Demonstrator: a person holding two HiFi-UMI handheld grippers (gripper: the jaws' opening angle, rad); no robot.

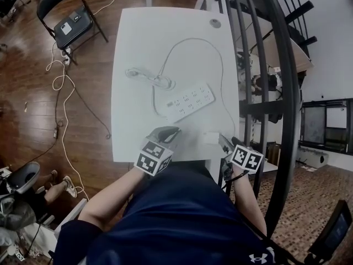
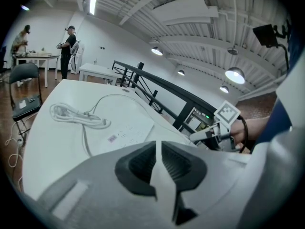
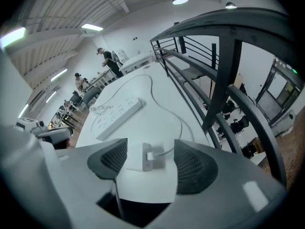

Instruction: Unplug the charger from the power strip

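The charger (image 1: 210,137) lies flat on the table (image 1: 132,126), close to its near edge and toward the near right corner. It is out of the power strip (image 1: 189,101) and well apart from it. In the right gripper view the charger (image 3: 153,157) is a small white block with its thin cable (image 3: 177,123) plugged into one side. The right gripper (image 3: 148,146) has its jaws spread wide. The charger sits in the gap between them, and neither pad touches it. In the head view the right gripper (image 1: 225,143) hangs over the table's near right corner

The cable (image 1: 223,76) runs from the charger up along the right edge, curves round near the far edge and comes back toward the middle. The power strip lies at a slant in the middle of the table, its sockets facing up. A coiled white cord (image 1: 149,78) rests just beyond the strip, nearer the left edge

The left gripper (image 1: 165,132) rests at the near edge, left of the charger. In its own view the left gripper (image 2: 157,149) has its jaws drawn almost together, with only a thin slit between the pads and nothing held in it

A round grommet (image 1: 215,22) sits near the far right corner. A black railing (image 1: 276,93) runs along the table's right side, and a folding chair (image 1: 69,15) stands on the wooden floor off the far left corner
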